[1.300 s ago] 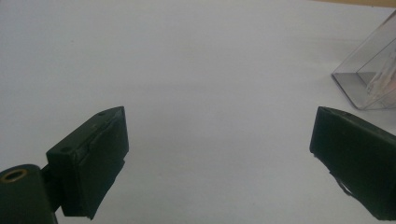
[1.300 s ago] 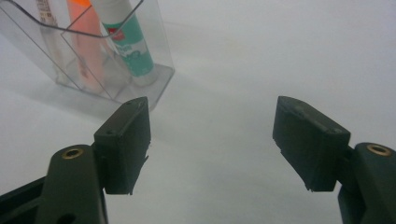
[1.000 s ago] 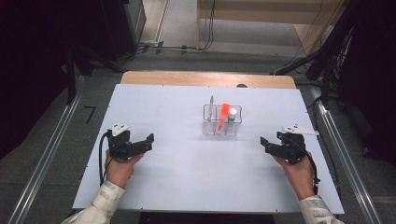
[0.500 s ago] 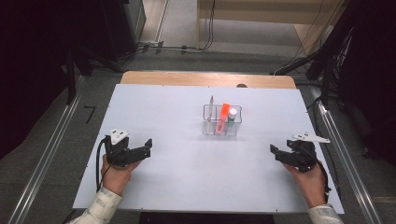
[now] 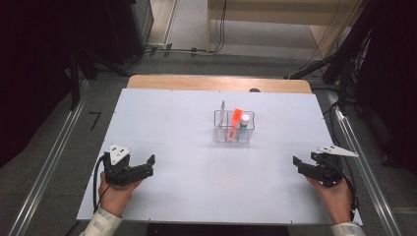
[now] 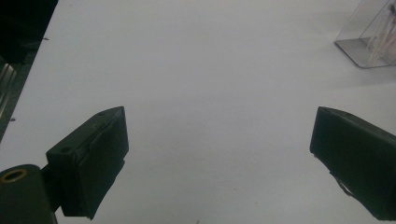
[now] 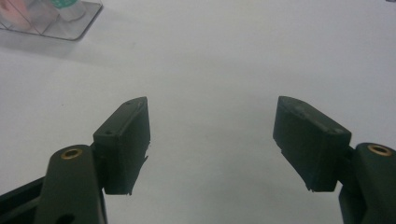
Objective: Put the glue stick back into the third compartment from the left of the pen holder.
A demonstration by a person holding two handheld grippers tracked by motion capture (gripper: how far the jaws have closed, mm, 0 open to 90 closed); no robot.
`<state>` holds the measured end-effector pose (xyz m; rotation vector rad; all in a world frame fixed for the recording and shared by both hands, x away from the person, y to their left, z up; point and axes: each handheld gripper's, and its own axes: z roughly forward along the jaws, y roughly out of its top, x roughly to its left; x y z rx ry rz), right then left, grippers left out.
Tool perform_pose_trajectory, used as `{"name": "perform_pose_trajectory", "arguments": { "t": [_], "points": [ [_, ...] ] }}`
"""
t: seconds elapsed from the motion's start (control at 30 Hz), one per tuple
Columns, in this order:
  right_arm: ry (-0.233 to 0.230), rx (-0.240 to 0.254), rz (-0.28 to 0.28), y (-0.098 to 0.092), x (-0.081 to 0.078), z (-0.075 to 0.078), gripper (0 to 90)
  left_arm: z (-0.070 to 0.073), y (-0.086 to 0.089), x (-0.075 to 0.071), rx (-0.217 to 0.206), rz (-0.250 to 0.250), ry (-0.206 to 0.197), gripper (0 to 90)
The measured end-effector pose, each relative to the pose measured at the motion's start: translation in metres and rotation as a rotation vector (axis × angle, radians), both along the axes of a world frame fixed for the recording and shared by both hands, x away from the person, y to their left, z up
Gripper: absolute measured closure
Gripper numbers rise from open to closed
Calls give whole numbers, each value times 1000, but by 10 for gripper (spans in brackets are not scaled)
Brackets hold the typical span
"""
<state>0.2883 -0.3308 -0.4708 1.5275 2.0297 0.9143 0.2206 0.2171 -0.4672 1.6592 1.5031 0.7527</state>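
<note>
A clear plastic organiser box stands a little right of the middle of the white table. It holds an orange marker, a white tube with a green band and a thin pen. My left gripper hovers low near the front left, open, with nothing between its jaws. My right gripper is near the front right edge, also open and holding nothing. The box corner appears at the top right of the left gripper view, and the box base at the top left of the right gripper view.
The white table top ends in a wooden strip at the far side. Metal rails run along the floor on the left and right. Cables and dark equipment stand beyond the table.
Both hands have drawn back toward the front edge and slightly outward, away from the box. The jaws stay open.
</note>
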Motion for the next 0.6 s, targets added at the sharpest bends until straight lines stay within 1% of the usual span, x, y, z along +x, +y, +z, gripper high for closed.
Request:
{"name": "perform_pose_trajectory", "arguments": {
  "t": [0.07,0.13,0.2,0.33,0.43,0.6],
  "points": [
    [0,0,-7,-2,-1,0,261,0,3,-3,0,5,-3,47],
    [3,0,-10,-4,-3,-1,261,-1,6,-5,0,9,2,47],
    [2,-10,-16,-5,-4,-1,261,-3,8,-7,5,15,6,47],
    [3,-23,-22,-8,-7,-2,255,-5,10,-10,43,20,1,47],
    [3,-21,-34,-12,-7,-2,247,-7,12,-10,46,24,3,47],
    [9,-23,-48,-19,-8,-4,229,-11,17,-6,36,34,13,47]
  ]
}}
